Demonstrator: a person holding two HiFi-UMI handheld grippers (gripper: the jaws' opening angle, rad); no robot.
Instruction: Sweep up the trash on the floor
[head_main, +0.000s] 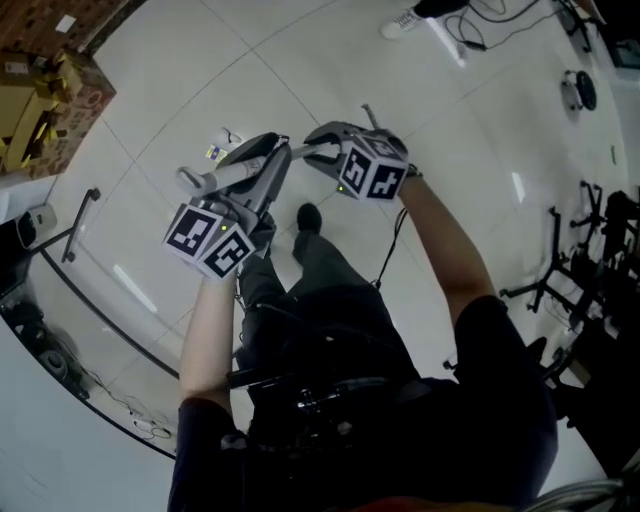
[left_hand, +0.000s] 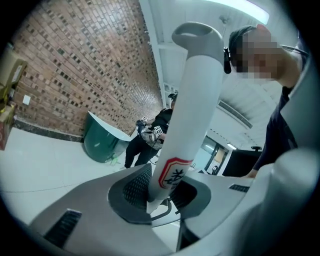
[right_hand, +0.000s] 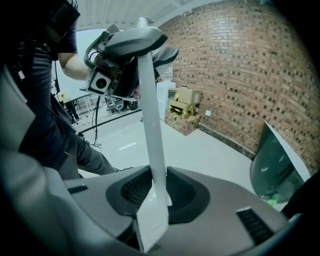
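At the centre of the head view, the person holds both tools up in front of the body. The left claw (left_hand: 161, 195) is clenched on a thick white handle (left_hand: 192, 100) with a loop at its end and a red-edged label low down; the tube sits squeezed between the two dark pads. The right claw (right_hand: 159, 195) grips a thin white handle (right_hand: 152, 130), a flat strip topped by a grey grip, which stands between its pads. These look like the handles of a broom and a dustpan, but no view shows the working end of either.

Toward the upper left of the head view, just beyond the claws, a few small scraps (head_main: 222, 138) lie loose on the pale tiled floor (head_main: 330, 60), likely the trash. They are neither gathered nor touched by any tool.

By this showing the job is at its start: the tools are in hand, and the sweeping and collecting are both left to do.
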